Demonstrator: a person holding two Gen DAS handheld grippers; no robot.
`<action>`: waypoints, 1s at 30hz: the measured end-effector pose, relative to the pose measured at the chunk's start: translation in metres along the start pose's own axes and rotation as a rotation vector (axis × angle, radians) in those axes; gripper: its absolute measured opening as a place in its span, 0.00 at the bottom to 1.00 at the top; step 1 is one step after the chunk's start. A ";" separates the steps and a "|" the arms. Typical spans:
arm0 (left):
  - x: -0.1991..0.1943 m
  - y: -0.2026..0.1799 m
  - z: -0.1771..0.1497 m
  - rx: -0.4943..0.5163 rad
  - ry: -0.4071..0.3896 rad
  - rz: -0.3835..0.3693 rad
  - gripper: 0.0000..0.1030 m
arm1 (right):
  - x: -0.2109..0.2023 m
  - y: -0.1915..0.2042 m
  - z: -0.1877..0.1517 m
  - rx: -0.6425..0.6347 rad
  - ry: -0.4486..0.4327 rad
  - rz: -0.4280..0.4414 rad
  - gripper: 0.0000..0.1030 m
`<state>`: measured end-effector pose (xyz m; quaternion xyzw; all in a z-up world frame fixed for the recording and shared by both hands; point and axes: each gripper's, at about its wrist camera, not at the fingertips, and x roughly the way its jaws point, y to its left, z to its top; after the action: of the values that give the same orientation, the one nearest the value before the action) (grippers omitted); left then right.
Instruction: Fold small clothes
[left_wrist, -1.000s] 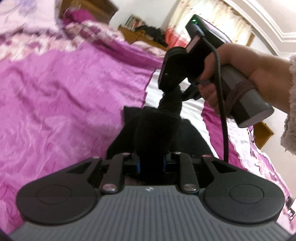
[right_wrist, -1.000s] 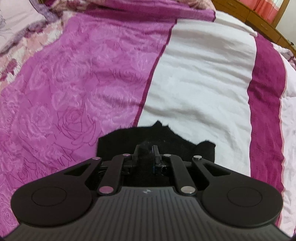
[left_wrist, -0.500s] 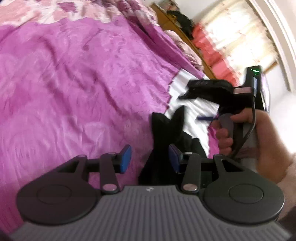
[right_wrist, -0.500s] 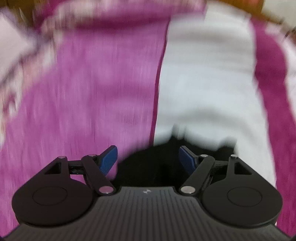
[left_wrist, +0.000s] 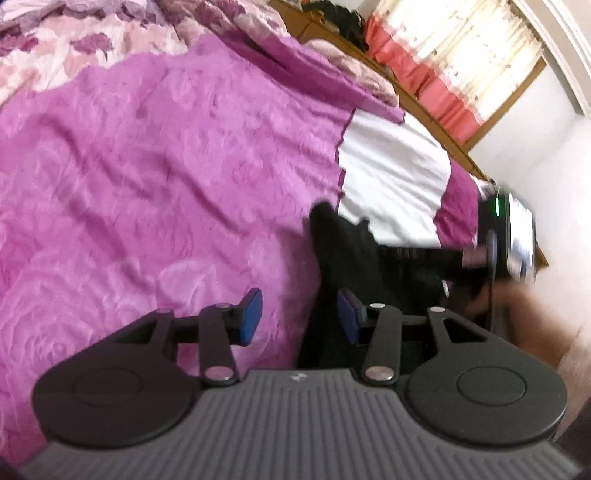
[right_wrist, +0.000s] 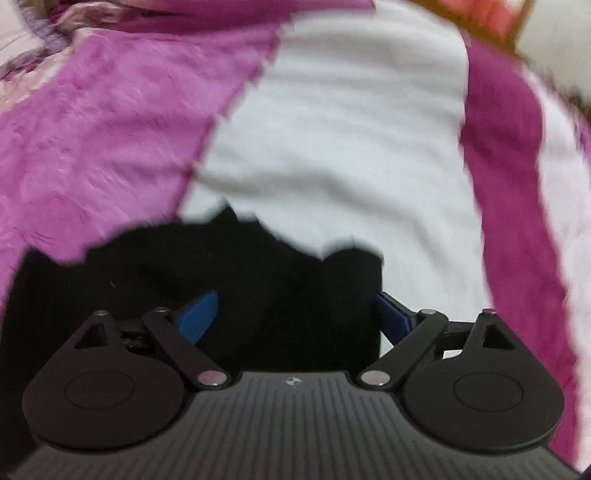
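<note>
A small black garment (right_wrist: 229, 273) lies on the bed across the seam of the purple and white panels; it also shows in the left wrist view (left_wrist: 343, 254). My left gripper (left_wrist: 300, 317) is open and empty, its blue pads apart, just at the garment's left edge. My right gripper (right_wrist: 297, 317) is open wide and empty, low over the garment's near part. The right gripper's body (left_wrist: 506, 236) shows blurred at the right of the left wrist view, beyond the garment.
The bed cover has a purple rose-pattern panel (left_wrist: 147, 184), a white panel (right_wrist: 332, 147) and a magenta stripe (right_wrist: 506, 166). Floral pillows (left_wrist: 74, 48) lie at the head. A wooden cabinet and a red curtain (left_wrist: 424, 81) stand behind the bed.
Both grippers were shut on the black garment a second ago and have opened and let it go. It now lies on the bed. Both grippers have drawn back slightly.
</note>
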<state>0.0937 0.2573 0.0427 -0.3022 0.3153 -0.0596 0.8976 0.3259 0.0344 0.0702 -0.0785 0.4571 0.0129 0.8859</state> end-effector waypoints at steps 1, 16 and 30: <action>0.005 -0.002 0.008 -0.021 -0.012 -0.002 0.49 | 0.004 -0.014 -0.008 0.101 0.007 0.019 0.92; 0.131 -0.059 0.071 0.322 0.044 -0.043 0.15 | 0.006 -0.145 -0.040 0.625 -0.227 0.515 0.90; 0.142 -0.082 0.070 0.422 0.020 0.150 0.74 | 0.017 -0.165 -0.048 0.542 -0.364 0.607 0.14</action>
<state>0.2554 0.1839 0.0577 -0.0825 0.3264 -0.0603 0.9397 0.3122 -0.1370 0.0500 0.2976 0.2831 0.1658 0.8965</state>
